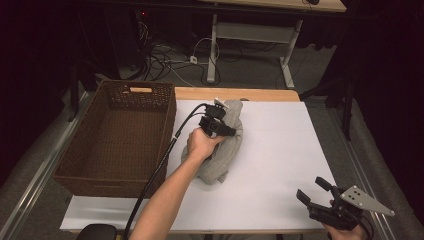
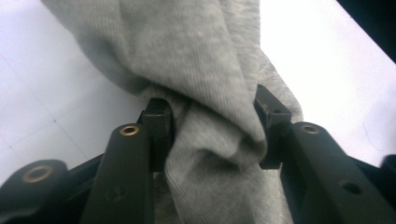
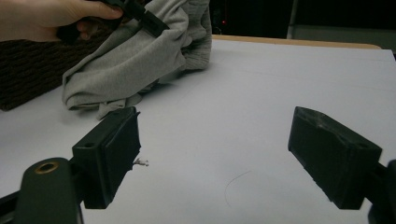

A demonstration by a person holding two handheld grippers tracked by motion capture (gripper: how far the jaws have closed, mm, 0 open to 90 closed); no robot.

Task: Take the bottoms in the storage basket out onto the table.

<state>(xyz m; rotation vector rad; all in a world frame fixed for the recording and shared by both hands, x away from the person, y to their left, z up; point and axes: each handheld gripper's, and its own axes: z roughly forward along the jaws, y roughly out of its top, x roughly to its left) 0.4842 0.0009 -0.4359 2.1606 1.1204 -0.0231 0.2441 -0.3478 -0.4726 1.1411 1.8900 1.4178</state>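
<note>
Basket [image 1: 120, 135] flanks grey cloth [image 1: 225, 145] pinched by left hand-held gripper [image 1: 220, 125]; right [image 1: 320, 197] gapes empty.

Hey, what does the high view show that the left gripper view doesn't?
High view alone: a brown wicker basket at the table's left, the right tongs held open at the near right corner, and the person's left hand. Left gripper view alone: a close look at the left tongs with a fold of cloth bunched between both pads. Both share: the grey cloth and the white tabletop.
</note>
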